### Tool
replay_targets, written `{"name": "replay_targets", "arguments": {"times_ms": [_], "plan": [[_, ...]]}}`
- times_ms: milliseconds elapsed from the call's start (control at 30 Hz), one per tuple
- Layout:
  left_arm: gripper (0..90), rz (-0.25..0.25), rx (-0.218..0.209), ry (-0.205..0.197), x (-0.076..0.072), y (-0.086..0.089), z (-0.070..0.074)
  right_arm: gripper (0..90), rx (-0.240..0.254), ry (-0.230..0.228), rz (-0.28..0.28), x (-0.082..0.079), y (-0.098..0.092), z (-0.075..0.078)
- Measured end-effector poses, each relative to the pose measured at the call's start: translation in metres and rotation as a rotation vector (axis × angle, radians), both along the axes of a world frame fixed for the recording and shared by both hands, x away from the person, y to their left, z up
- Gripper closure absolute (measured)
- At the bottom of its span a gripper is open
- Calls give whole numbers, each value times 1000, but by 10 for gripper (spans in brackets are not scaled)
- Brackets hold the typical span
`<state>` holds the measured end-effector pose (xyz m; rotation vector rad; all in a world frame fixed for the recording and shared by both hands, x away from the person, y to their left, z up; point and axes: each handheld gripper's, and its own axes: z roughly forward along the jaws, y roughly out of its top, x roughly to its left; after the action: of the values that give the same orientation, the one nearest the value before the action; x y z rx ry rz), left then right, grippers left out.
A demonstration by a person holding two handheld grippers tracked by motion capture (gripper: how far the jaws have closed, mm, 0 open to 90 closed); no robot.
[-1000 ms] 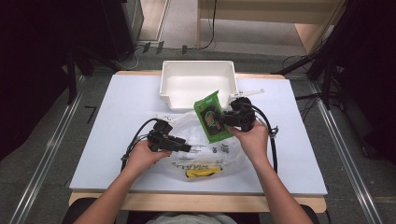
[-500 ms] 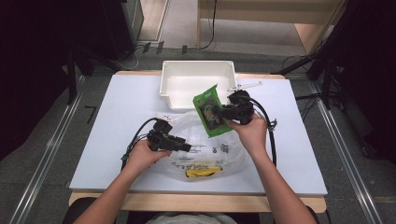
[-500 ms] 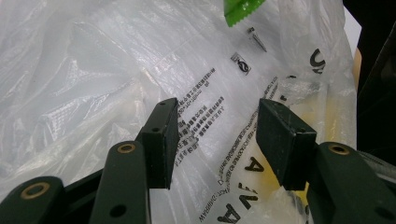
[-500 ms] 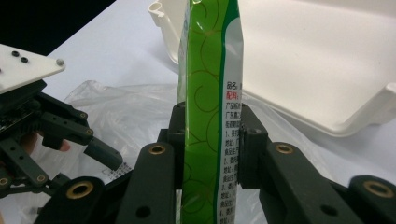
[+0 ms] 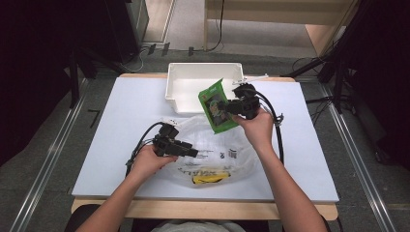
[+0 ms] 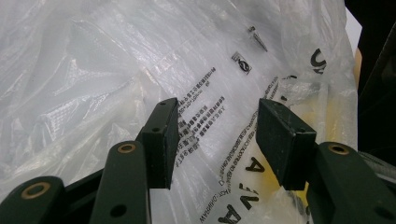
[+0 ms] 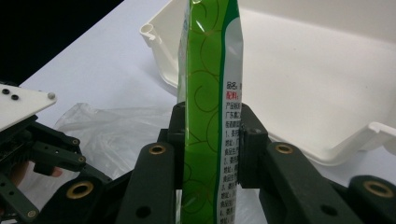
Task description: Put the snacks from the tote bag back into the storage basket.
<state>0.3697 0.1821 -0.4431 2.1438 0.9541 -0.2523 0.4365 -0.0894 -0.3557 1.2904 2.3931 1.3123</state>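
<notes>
Green packet [image 7: 208, 116] with Chinese print clamped in right gripper [image 7: 208, 144]; left gripper [image 6: 217, 140] released.

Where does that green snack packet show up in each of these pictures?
High view: green packet right of centre, clamped by the right gripper, just in front of the white bin.
Left gripper view: clear plastic bag.
Right gripper view: packet upright in the middle.
Shared landmark: the plastic bag.

A yellow item [image 5: 209, 177] is lying near the table's [image 5: 121, 106] front edge — dark stands [image 5: 77, 63] and cables [image 5: 145, 50] are sitting on the floor behind.
</notes>
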Motion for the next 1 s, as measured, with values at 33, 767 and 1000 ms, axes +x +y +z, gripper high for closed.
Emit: {"name": "replay_targets", "arguments": {"times_ms": [33,767,1000], "plan": [[502,0,0,0,0,0,0,739,0,0,0,0,0,0],[503,0,0,-2,0,-1,0,739,-33,-7,-17,28,13,12],[503,3,-4,-1,0,0,0,739,-37,-18,-31,38,18,17]]}}
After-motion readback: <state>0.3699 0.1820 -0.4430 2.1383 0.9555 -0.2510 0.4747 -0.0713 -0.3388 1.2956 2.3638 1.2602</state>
